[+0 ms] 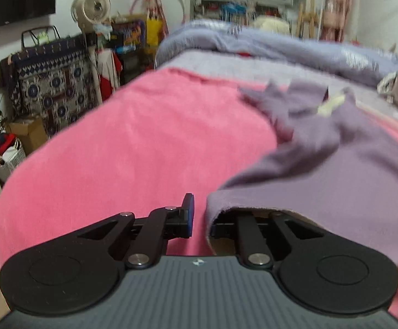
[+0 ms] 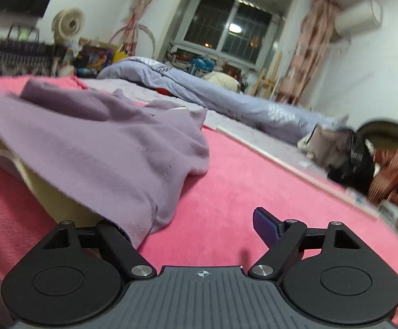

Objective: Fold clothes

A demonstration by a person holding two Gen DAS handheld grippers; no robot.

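A lilac garment (image 1: 322,164) lies rumpled on the pink blanket (image 1: 116,150) that covers the bed, with a cream label (image 1: 330,107) near its far end. My left gripper (image 1: 200,213) is open by a narrow gap. Its left finger (image 1: 188,211) is bare over the blanket, and the garment's near edge drapes over and hides the right finger. In the right wrist view the garment (image 2: 103,148) is heaped at the left. My right gripper (image 2: 199,227) stands wide open. Its right finger (image 2: 266,226) is free, while cloth covers the left one. A beige layer (image 2: 50,192) shows under the garment.
A lavender quilt (image 2: 226,96) is bunched across the far side of the bed. A dark bag (image 2: 358,159) and a striped cloth (image 2: 391,181) sit at the right. A fan (image 1: 92,8), a patterned rug on a rack (image 1: 48,82) and boxes crowd the left wall.
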